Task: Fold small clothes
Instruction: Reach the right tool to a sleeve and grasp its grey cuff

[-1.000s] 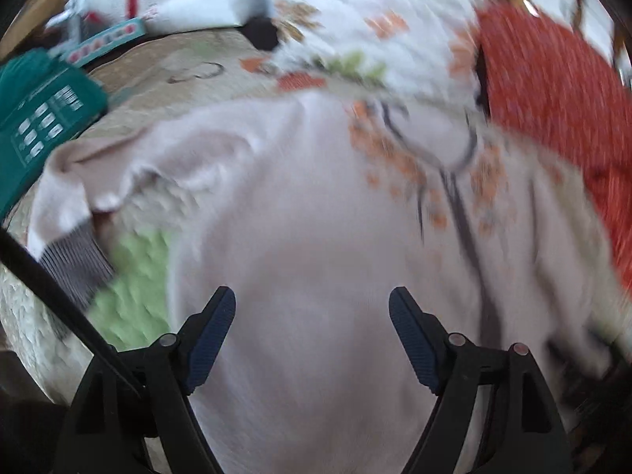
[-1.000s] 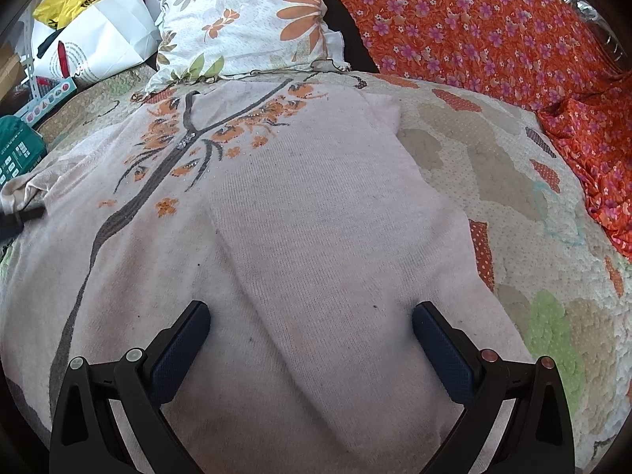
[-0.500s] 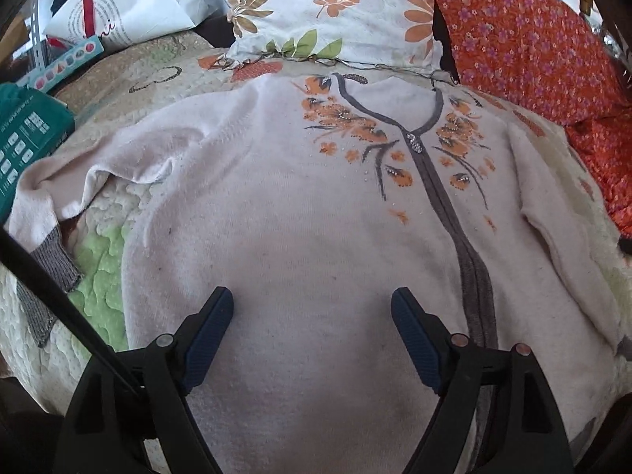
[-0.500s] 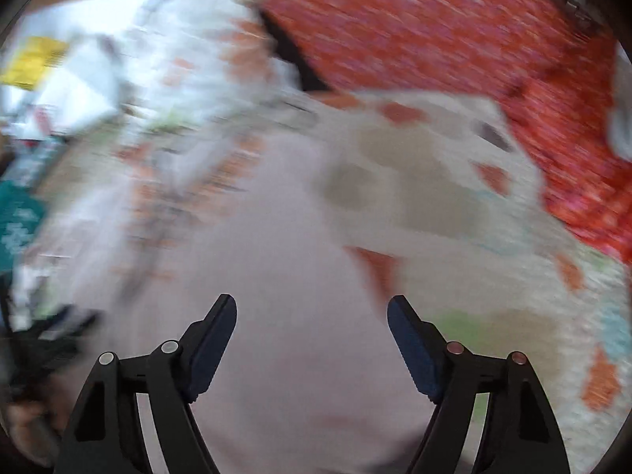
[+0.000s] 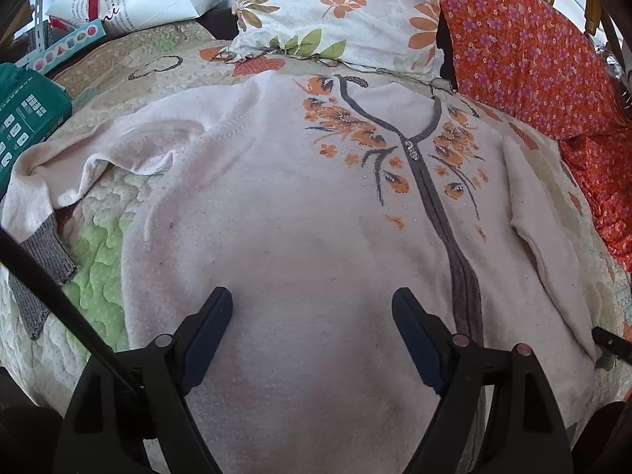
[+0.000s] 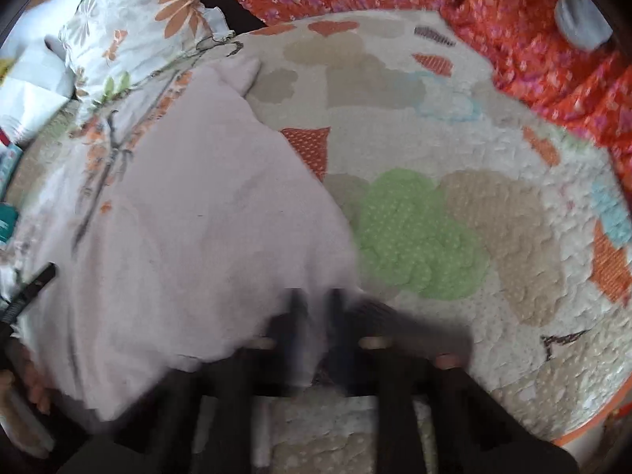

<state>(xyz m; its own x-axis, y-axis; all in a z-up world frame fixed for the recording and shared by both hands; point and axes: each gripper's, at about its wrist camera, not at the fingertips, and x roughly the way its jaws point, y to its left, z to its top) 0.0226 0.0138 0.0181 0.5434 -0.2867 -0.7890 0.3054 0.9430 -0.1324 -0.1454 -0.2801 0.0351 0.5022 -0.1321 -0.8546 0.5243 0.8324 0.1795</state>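
Your right gripper [image 6: 314,312] has its jaws pinching the sweater [image 6: 189,213] at its right edge; the body runs leftward toward your spread, empty left gripper [image 5: 312,308].

One sweater [image 5: 300,213], one floral pillow [image 5: 339,12], two tools [image 5: 312,316]

Motion blur smears the right gripper [image 6: 314,312], hiding its jaws' contact with the sweater [image 6: 189,229].
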